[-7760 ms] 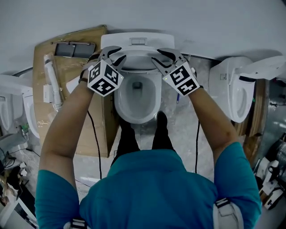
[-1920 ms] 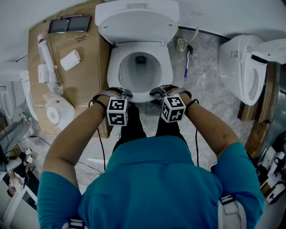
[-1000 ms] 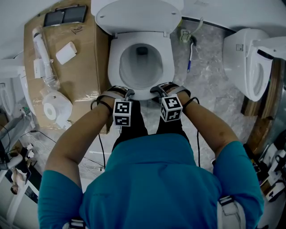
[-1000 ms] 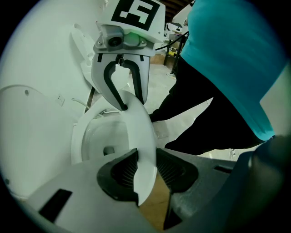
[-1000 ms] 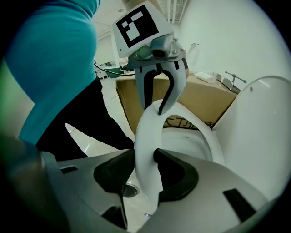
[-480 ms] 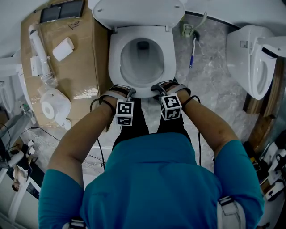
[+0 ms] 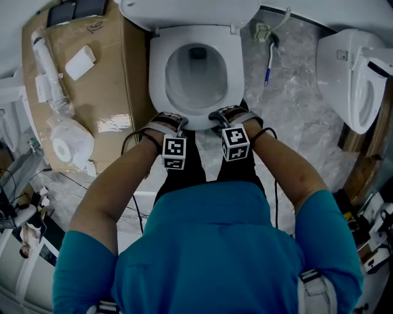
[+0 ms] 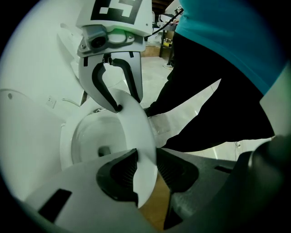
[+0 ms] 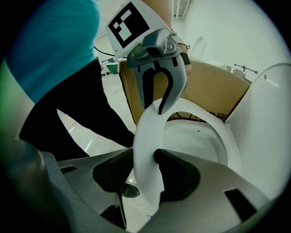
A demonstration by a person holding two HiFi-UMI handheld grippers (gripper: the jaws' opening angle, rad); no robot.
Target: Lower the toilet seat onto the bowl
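The white toilet seat (image 7: 157,67) lies flat on the bowl (image 7: 198,80), and the lid (image 7: 190,11) stands up behind it. Both grippers are at the seat's front rim, my left gripper (image 7: 175,122) on the left and my right gripper (image 7: 220,118) on the right. In the left gripper view the seat rim (image 8: 136,127) runs between the jaws of my left gripper (image 8: 148,170), which are opening. In the right gripper view the seat rim (image 9: 150,136) sits between the jaws of my right gripper (image 9: 145,170), also opening. Each view shows the other gripper on the rim: the right gripper (image 8: 128,102) and the left gripper (image 9: 159,107).
A cardboard sheet (image 7: 116,73) lies left of the toilet with a paper roll (image 7: 64,147), a white box (image 7: 80,61) and a pipe part (image 7: 46,61) on it. A second toilet (image 7: 356,80) stands at the right. A blue-handled tool (image 7: 268,61) lies on the floor. The person's legs (image 7: 178,165) are just before the bowl.
The seat stood upright against the lid at first; now it lies on the bowl. Over the last second both grippers stay at the front rim while the head view drifts slightly.
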